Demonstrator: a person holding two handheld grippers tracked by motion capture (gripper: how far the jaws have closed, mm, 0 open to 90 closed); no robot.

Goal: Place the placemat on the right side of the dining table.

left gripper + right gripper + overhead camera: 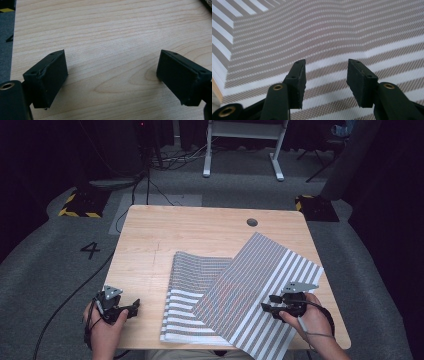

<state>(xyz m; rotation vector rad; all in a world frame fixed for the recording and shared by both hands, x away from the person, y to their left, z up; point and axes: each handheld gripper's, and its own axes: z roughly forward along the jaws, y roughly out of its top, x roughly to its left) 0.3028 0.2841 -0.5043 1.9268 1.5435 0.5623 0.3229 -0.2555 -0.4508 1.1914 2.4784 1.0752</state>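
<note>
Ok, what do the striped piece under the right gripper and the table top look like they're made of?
Striped cloth: looks like a woven fabric, matte, grey and white stripes; it folds over itself and ripples softly, and a fine weave shows in the right gripper view. Table: light wood or a wood-look laminate, smooth and satin; grain lines show, but whether it is solid wood cannot be told.

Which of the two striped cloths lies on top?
The angled grey-and-white striped cloth on the right, by the right gripper; it overlaps the folded striped cloth lying square to the table.
</note>
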